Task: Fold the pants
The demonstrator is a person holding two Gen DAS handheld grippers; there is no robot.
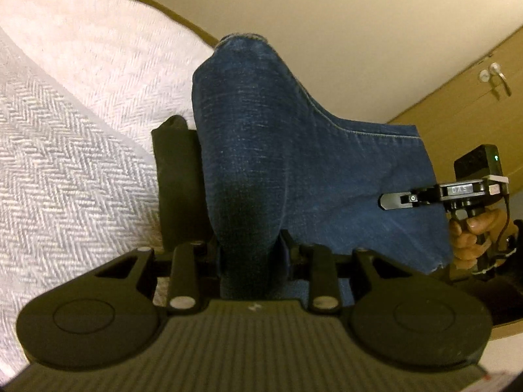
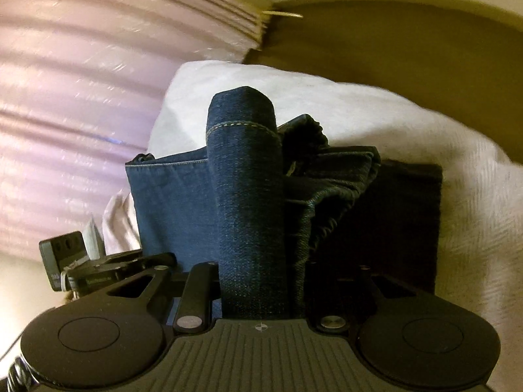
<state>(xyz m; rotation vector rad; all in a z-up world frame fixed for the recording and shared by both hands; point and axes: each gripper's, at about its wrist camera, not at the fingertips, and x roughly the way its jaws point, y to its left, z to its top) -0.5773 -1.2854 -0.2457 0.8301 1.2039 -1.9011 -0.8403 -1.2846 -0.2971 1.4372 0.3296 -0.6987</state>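
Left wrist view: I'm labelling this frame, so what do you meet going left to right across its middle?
White herringbone bedspread → dark folded cloth → blue denim pants clamped in the left gripper → right gripper → hand holding it.

Both pictures look dim and yellowish, as if lit by a warm indoor lamp. The round lens bends everything near the edges, and the corners go black. The pink curtain (image 2: 81, 98) is smeared, maybe from fast moving. The jeans (image 1: 261, 150) look dark and shadowy lower down.
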